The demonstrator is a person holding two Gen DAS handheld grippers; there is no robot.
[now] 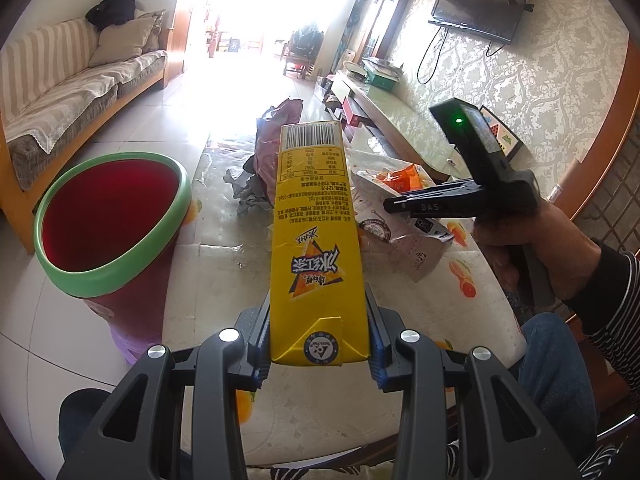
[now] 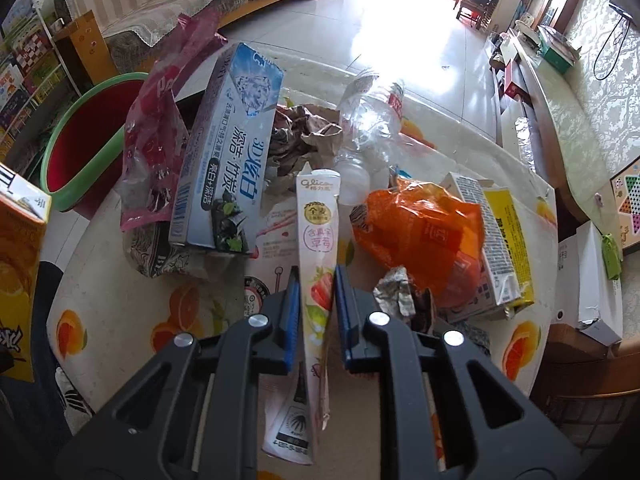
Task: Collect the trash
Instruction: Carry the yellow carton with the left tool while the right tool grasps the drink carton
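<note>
My left gripper (image 1: 318,300) is shut on a yellow iced-tea carton (image 1: 314,240), held lengthwise above the table, to the right of the red bin with a green rim (image 1: 112,220). My right gripper (image 2: 314,272) is shut on a slim white strawberry snack box (image 2: 318,240), held over the table's near part. The right gripper also shows in the left wrist view (image 1: 394,204). On the table lie a blue toothpaste box (image 2: 228,152), a pink plastic bag (image 2: 156,120), crumpled brown paper (image 2: 304,140), a clear bottle (image 2: 372,116), an orange bag (image 2: 420,232) and a yellow-white carton (image 2: 500,240).
The table (image 2: 120,320) has a fruit-print cloth. The bin stands on the floor at its left (image 2: 84,140). A sofa (image 1: 60,92) is at the far left, a TV bench (image 1: 392,120) and a wall TV (image 1: 476,8) at the right. White boxes (image 2: 596,280) sit at right.
</note>
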